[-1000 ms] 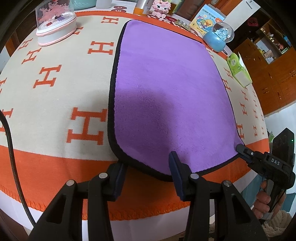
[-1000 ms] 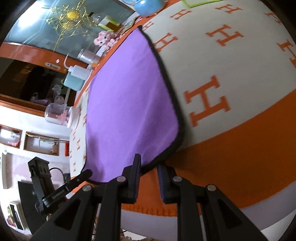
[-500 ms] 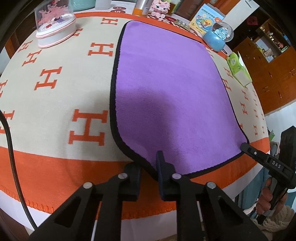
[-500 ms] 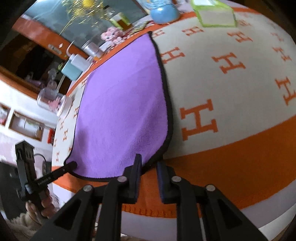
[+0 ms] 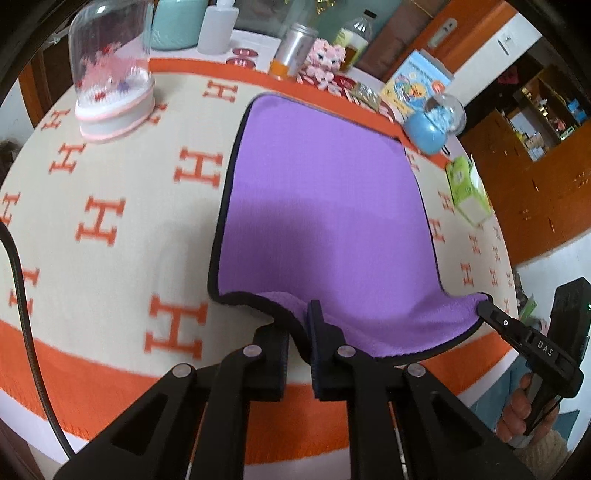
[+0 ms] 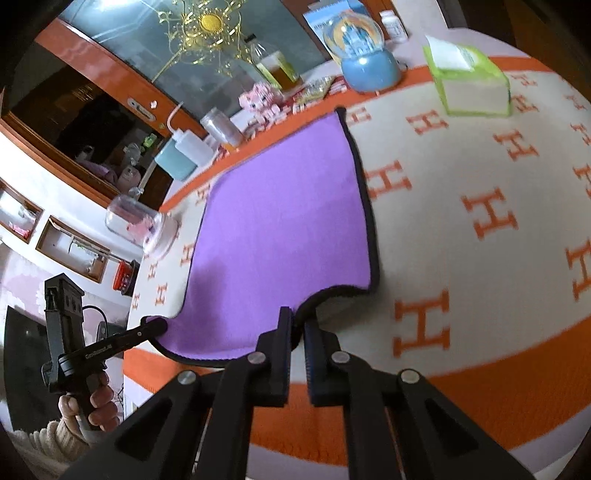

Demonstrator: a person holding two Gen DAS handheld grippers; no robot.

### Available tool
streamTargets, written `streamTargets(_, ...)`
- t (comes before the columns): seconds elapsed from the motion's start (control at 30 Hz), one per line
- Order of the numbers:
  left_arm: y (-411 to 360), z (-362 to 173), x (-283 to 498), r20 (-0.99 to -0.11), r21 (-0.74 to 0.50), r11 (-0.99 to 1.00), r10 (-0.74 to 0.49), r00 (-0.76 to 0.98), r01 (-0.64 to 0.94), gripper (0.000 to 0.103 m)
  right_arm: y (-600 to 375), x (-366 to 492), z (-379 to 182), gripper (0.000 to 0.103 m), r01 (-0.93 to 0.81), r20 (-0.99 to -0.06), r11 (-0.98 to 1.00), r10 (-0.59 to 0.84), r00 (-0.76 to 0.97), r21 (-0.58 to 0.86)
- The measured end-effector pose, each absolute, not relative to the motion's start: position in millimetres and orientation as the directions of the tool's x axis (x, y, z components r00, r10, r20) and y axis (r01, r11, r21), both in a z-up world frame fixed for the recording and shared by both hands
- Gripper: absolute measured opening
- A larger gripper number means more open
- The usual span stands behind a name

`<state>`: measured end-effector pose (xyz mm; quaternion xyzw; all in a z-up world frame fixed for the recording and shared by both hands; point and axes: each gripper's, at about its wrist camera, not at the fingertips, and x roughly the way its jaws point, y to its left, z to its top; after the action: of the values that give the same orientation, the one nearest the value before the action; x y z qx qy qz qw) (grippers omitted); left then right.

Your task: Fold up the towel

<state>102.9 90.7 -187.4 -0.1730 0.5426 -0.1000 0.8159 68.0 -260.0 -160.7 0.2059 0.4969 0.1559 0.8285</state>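
Observation:
A purple towel with a black hem lies on the orange-and-cream H-pattern tablecloth; it also shows in the right wrist view. My left gripper is shut on the towel's near left corner and holds it lifted off the cloth. My right gripper is shut on the near right corner, also lifted. Each gripper shows in the other's view: the right one at the towel's right corner, the left one at its left corner. The near hem sags between them.
At the far edge stand a glass dome with pink figures, a blue snow globe, a green tissue box, bottles and a pink toy. The table's front edge is just below the grippers.
The left gripper closed on the near left corner. Both grippers then rose, lifting the towel's near edge off the cloth; the near corners now curl upward.

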Motion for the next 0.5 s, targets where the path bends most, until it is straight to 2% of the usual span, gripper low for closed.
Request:
streamTargets(0.27, 79.6, -167.7, 163.7, -0.856, -0.306, 0.951, -0.254, 0.451, -0.046, 0.007, -251.1, 132.9, -144.4, 0.006, -0.048, -0.767, 0.890, 0.418, 0.487, 0.454)
streamTargets(0.5, 78.3, -174.3, 230.3, -0.867, -0.285, 0.953, -0.211, 0.451, -0.101, 0.007, -252.7, 198.9, -149.5, 0.006, 0.002, -0.764, 0.877, 0.418, 0.492, 0.481)
